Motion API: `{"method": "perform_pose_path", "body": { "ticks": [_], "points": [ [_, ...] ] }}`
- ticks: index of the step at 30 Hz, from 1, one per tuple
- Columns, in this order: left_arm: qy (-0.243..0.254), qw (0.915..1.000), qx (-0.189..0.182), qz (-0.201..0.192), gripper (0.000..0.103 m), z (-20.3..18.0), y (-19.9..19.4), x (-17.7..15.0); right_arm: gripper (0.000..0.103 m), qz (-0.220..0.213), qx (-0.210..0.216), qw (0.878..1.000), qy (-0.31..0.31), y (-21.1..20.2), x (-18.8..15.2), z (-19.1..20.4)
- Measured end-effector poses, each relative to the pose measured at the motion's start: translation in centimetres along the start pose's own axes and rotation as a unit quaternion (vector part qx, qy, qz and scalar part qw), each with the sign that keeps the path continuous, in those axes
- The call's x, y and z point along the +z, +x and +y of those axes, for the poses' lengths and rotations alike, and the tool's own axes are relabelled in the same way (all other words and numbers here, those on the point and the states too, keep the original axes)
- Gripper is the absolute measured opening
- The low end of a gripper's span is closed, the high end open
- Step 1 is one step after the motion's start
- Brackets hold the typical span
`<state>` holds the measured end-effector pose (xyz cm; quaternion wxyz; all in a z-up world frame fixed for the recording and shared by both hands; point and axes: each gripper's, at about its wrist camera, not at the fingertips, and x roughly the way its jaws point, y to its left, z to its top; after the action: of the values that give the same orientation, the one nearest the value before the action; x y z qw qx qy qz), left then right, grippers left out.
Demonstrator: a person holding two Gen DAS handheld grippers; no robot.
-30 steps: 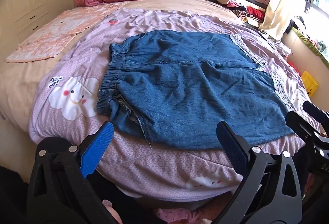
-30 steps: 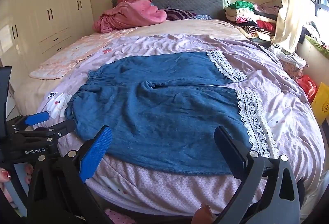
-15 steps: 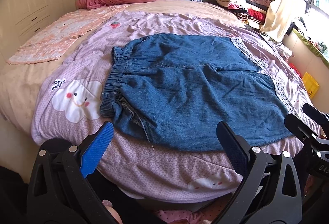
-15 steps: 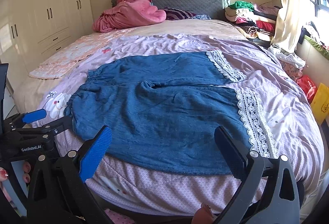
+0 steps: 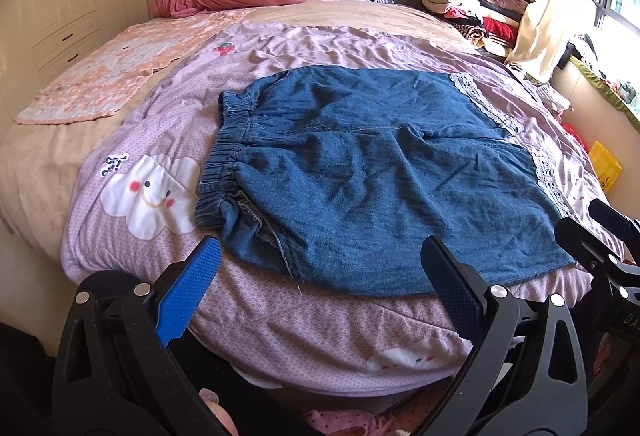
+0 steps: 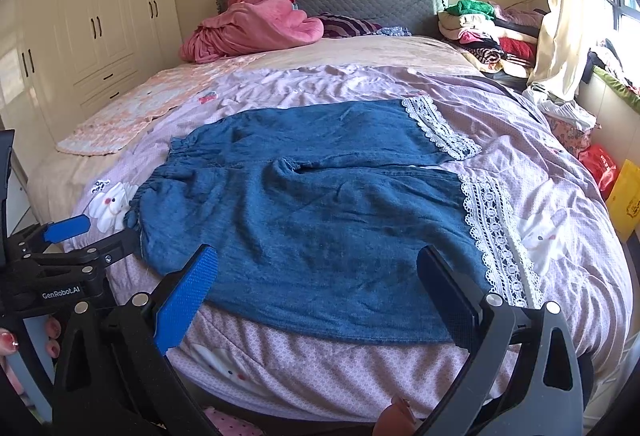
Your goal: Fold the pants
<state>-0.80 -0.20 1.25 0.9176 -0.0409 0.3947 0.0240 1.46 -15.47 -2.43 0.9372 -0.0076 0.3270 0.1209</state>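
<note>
While one pair of blue pants (image 5: 380, 172) lies flat on the bed (image 5: 280, 324), two grippers, left gripper (image 5: 320, 292) and right gripper (image 6: 316, 288), hover with jaws spread, empty.

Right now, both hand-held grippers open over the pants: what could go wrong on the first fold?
1. The pants lie on a soft, wrinkled quilt; a pinch may catch quilt fabric too.
2. The waistband is bunched, so the fold may come out uneven.
3. The left hand-held gripper and right hand-held gripper sit close together and could collide.
</note>
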Motion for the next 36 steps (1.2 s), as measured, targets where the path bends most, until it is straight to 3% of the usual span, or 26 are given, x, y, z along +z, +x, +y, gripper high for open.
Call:
{"method": "perform_pose_path", "body": {
  "ticks": [11, 18, 22, 28, 36],
  "points": [
    [0.004, 0.9999, -0.012, 0.007, 0.094, -0.2, 0.9, 0.2, 0.099, 0.013, 0.014, 1.000, -0.003, 0.8, 0.9, -0.8],
    [0.007, 0.9991, -0.036, 0.022, 0.094, 0.6, 3.1, 2.3, 0.099, 0.027, 0.055, 0.997, -0.044, 3.8, 4.6, -0.7],
    [0.015, 0.9995, -0.022, 0.014, 0.094, 2.2, 5.1, 5.5, 0.099, 0.045, 0.089, 0.994, -0.050, 7.3, 8.4, -1.0],
    [0.008, 0.9997, 0.016, 0.013, 0.094, 6.6, 9.7, 11.3, 0.099, 0.063, 0.092, 0.991, -0.069, 14.0, 14.0, -0.9],
    [0.049, 0.9968, 0.017, 0.060, 0.094, 9.0, 17.7, 15.6, 0.099, 0.092, 0.110, 0.984, -0.109, 23.0, 18.7, 0.0]
  ]
}}
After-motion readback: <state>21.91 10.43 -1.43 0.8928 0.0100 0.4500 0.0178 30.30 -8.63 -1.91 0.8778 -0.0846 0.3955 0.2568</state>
